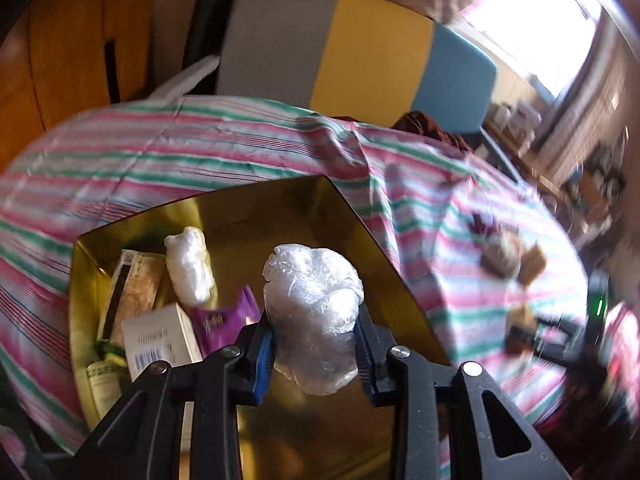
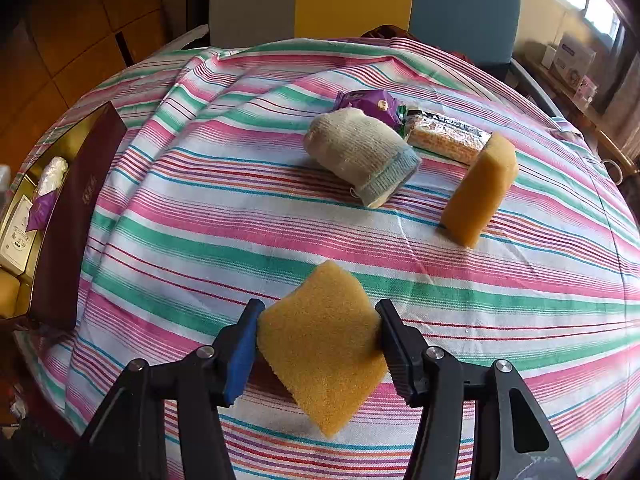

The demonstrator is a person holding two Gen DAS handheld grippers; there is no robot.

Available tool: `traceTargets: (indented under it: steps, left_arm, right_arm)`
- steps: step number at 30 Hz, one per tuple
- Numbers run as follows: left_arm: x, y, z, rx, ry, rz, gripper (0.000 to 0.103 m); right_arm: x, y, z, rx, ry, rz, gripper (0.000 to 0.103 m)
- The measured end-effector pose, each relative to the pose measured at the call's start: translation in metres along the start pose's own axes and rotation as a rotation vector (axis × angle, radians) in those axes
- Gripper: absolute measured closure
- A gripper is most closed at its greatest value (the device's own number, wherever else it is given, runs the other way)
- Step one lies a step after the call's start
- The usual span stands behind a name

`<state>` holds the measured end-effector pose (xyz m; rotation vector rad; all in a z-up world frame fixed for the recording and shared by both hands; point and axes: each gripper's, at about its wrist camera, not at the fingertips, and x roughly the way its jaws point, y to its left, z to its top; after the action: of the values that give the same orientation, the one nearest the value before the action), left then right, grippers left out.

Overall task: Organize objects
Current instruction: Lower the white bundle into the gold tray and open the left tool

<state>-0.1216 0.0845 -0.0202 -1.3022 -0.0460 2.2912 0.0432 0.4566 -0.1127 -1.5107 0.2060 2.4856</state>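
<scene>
My left gripper (image 1: 316, 344) is shut on a crumpled clear plastic bag (image 1: 314, 308) and holds it over the gold-lined box (image 1: 260, 208). Inside that box lie a second plastic bundle (image 1: 189, 266), a snack bar (image 1: 136, 292), a white carton (image 1: 160, 340) and a purple packet (image 1: 226, 320). My right gripper (image 2: 318, 340) is shut on a yellow sponge (image 2: 320, 344), held just above the striped cloth (image 2: 240, 216). Beyond it lie another sponge (image 2: 480, 188), a rolled sock (image 2: 360, 156), a purple packet (image 2: 368, 102) and a snack bar (image 2: 448, 136).
The box (image 2: 76, 216) sits at the cloth's left edge, its dark red side facing the right wrist view. A grey, yellow and blue chair back (image 1: 352, 52) stands behind the table. Shelves with clutter (image 2: 572, 60) line the far right under a bright window.
</scene>
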Motion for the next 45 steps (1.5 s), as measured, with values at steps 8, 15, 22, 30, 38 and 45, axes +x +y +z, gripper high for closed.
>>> traceTargets:
  steps: [8, 15, 22, 30, 38, 45]
  left_arm:
    - [0.017, 0.044, 0.039, -0.193, 0.018, -0.051, 0.069]
    - [0.056, 0.046, 0.048, -0.181, 0.095, -0.003, 0.069]
    - [0.096, 0.054, 0.048, -0.149, 0.17, 0.126, 0.068]
    - [0.111, 0.053, 0.042, -0.099, 0.221, 0.165, 0.056]
    - [0.042, 0.051, 0.047, -0.1, 0.061, 0.141, 0.054]
    - [-0.039, 0.048, 0.017, -0.078, -0.143, 0.18, 0.054]
  right_arm:
    - [0.001, 0.001, 0.0, -0.012, 0.004, -0.003, 0.045]
    - [0.001, 0.002, 0.001, -0.018, 0.007, -0.007, 0.044]
    - [0.002, 0.003, 0.001, -0.021, 0.009, -0.008, 0.043]
    - [0.002, 0.002, 0.001, -0.021, 0.009, -0.008, 0.043]
    - [0.002, 0.002, 0.001, -0.022, 0.008, -0.009, 0.043]
    - [0.002, 0.003, -0.001, -0.031, 0.003, -0.022, 0.044]
